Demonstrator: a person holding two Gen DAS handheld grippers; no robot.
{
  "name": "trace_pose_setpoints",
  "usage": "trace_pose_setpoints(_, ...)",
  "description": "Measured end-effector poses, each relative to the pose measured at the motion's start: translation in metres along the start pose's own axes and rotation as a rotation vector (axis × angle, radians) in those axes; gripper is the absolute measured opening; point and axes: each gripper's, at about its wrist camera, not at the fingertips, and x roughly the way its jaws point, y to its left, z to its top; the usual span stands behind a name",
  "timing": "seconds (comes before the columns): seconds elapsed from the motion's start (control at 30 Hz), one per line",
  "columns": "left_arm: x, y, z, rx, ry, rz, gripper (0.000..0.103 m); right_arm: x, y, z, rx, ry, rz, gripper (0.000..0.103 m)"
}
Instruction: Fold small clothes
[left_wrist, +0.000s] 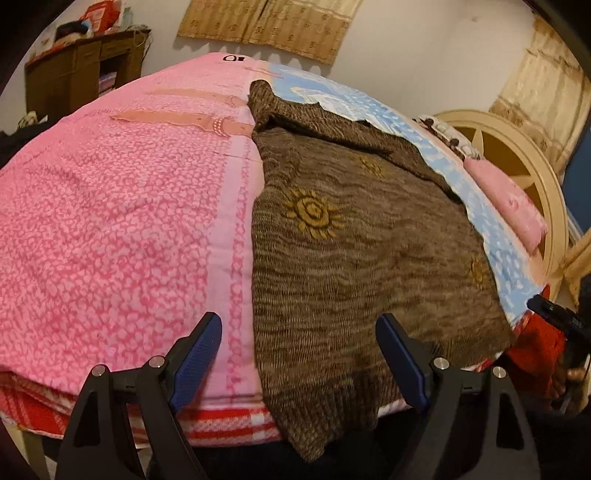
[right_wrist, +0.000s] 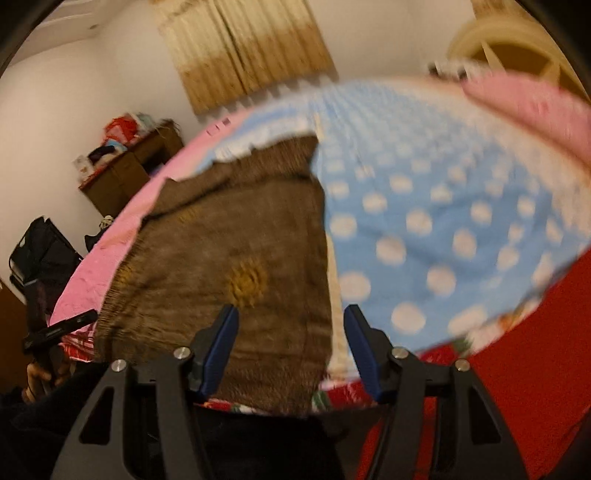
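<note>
A brown knit garment with yellow sun motifs (left_wrist: 354, 258) lies spread on the bed, its near end hanging over the front edge. It also shows in the blurred right wrist view (right_wrist: 236, 258). My left gripper (left_wrist: 299, 354) is open and empty, just above the garment's near left part at the bed edge. My right gripper (right_wrist: 291, 350) is open and empty, over the garment's near right edge. The right gripper's body shows at the far right of the left wrist view (left_wrist: 557, 317).
The bed cover is pink (left_wrist: 110, 206) on the left and blue with white dots (right_wrist: 443, 221) on the right. A pink pillow (left_wrist: 506, 199) lies by the cream headboard (left_wrist: 517, 147). A wooden cabinet (left_wrist: 81, 74) stands by the far wall.
</note>
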Motion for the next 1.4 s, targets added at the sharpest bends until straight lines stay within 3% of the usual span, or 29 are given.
trace_pose_setpoints(0.27, 0.002, -0.005, -0.009, 0.063, -0.023, 0.006, 0.086, 0.042, -0.008, -0.028, 0.026, 0.159, -0.069, 0.062)
trace_pose_setpoints(0.5, 0.000, 0.007, -0.009, 0.012, -0.021, -0.049, 0.086, 0.057, 0.000, -0.037, -0.014, 0.215, -0.129, 0.063)
trace_pose_setpoints(0.6, 0.000, 0.006, -0.014, -0.003, 0.004, -0.093, 0.086, 0.055, 0.003, -0.040, -0.036, 0.236, -0.090, 0.061)
trace_pose_setpoints(0.67, 0.001, 0.001, -0.019, 0.020, 0.032, -0.106, 0.086, 0.053, 0.001, -0.042, -0.039, 0.249, -0.076, 0.049)
trace_pose_setpoints(0.73, 0.000, -0.004, -0.024, 0.047, 0.043, -0.106, 0.086, 0.052, -0.001, -0.043, -0.033, 0.266, -0.059, 0.030)
trace_pose_setpoints(0.77, 0.000, -0.005, -0.025, 0.053, 0.046, -0.107, 0.086, 0.051, -0.003, -0.043, -0.026, 0.276, -0.035, 0.028)
trace_pose_setpoints(0.9, -0.002, 0.008, -0.021, -0.035, 0.052, -0.177, 0.086, 0.048, -0.012, -0.045, 0.033, 0.284, 0.027, 0.026)
trace_pose_setpoints(1.03, -0.003, 0.018, -0.021, -0.116, 0.051, -0.249, 0.085, 0.044, -0.021, -0.046, 0.101, 0.277, 0.080, 0.033)
trace_pose_setpoints(1.1, -0.005, 0.018, -0.022, -0.116, 0.052, -0.255, 0.079, 0.045, -0.018, -0.047, 0.099, 0.275, 0.082, 0.037)
trace_pose_setpoints(1.17, -0.004, 0.018, -0.024, -0.121, 0.064, -0.256, 0.055, 0.045, -0.013, -0.050, 0.068, 0.277, 0.078, 0.041)
trace_pose_setpoints(1.27, 0.001, 0.022, -0.027, -0.148, 0.080, -0.238, 0.034, 0.050, -0.004, -0.047, 0.037, 0.277, 0.062, 0.039)
trace_pose_setpoints(1.37, -0.003, 0.028, -0.028, -0.185, 0.079, -0.263, 0.032, 0.052, -0.003, -0.046, 0.021, 0.284, 0.034, 0.013)
trace_pose_setpoints(1.4, -0.004, 0.028, -0.028, -0.185, 0.077, -0.262, 0.030, 0.053, -0.003, -0.046, 0.026, 0.290, 0.050, 0.012)
